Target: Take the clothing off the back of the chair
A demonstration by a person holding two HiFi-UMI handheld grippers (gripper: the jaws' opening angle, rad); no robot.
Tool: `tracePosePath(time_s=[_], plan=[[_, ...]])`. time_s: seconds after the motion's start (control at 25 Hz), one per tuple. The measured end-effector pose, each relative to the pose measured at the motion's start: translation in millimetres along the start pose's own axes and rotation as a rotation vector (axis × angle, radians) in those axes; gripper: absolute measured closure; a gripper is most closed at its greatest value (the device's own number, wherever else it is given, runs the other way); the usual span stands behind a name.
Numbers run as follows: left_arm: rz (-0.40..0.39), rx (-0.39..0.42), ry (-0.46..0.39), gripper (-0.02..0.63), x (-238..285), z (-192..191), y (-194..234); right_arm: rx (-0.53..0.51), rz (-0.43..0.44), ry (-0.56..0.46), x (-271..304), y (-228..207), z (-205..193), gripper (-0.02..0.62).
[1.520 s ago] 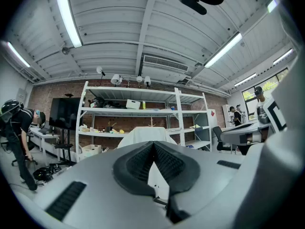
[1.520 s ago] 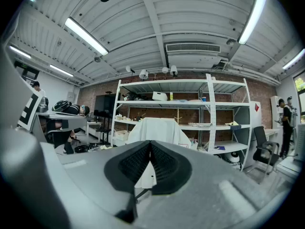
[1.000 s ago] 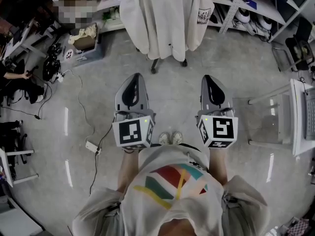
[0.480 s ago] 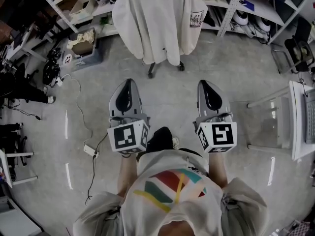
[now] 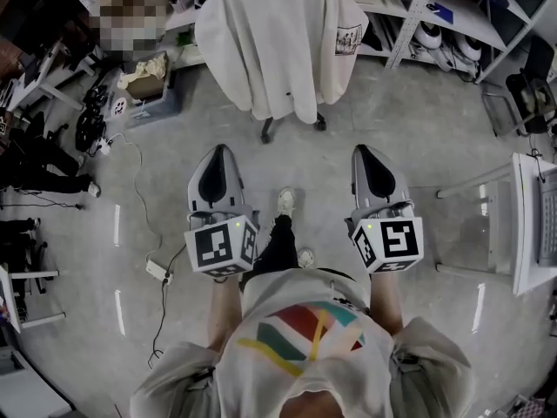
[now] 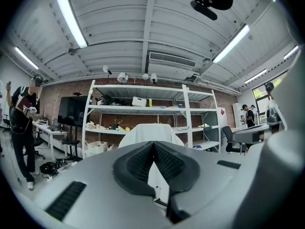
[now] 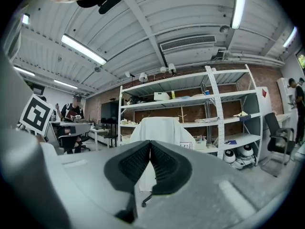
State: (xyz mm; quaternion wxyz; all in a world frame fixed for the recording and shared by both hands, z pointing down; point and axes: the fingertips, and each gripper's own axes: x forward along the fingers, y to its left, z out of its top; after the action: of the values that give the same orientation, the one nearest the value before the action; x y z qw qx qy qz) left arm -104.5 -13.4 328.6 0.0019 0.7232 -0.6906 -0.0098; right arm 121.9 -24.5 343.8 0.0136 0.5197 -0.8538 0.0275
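1. Left gripper: clenched, jaws pressed together with nothing between them, held level and aimed at the far chair.
2. Right gripper: also clenched and empty, level, to the right of the other one and well apart from it.
3. Clothing: a white garment draped over the chair back at far centre. It hangs down and covers the backrest, so only the dark chair base shows below it.
4. Both grippers are well apart from the clothing, no contact, with bare floor between.
5. Shelving runs behind the chair on the far side, with boxes and clutter on it.
6. The person's shoe is on the floor between the two grippers.
7. A power strip with its cable lies on the floor near left, and a white bench is at the right edge.
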Motion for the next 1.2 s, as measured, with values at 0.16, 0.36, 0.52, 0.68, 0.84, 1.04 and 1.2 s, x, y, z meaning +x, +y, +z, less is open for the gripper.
tracePosePath(time_s=[0.16,0.36,0.52,0.68,0.84,1.04,1.2], plan=[[-0.011,-0.017,0.003,0.594,31.5,-5.3,4.8,-0.016,-0.011,0.004,24.9,-11.4,-0.1,0.589],[-0.01,-0.027,-0.018,0.594,83.1,-1.8,24.8,-0.025,-0.019,-0.005,76.9,-26.4,8.3,0.589],[-0.009,-0.047,-0.038,0.594,136.7,5.6,45.8,-0.053,-0.028,-0.021,125.1,-36.2,22.7,0.589],[-0.023,-0.039,-0.05,0.594,188.2,15.3,62.1,-0.074,-0.058,-0.036,175.3,-51.1,38.9,0.589],[-0.038,-0.039,-0.058,0.594,238.3,20.0,81.7,-0.093,-0.088,-0.047,226.0,-63.9,49.4,0.589],[-0.05,-0.041,-0.069,0.594,291.0,24.0,105.0,-0.112,-0.116,-0.059,276.8,-76.0,58.0,0.589],[-0.055,-0.048,-0.057,0.594,315.8,16.5,109.2,-0.102,-0.126,-0.045,296.7,-87.9,55.7,0.589]])
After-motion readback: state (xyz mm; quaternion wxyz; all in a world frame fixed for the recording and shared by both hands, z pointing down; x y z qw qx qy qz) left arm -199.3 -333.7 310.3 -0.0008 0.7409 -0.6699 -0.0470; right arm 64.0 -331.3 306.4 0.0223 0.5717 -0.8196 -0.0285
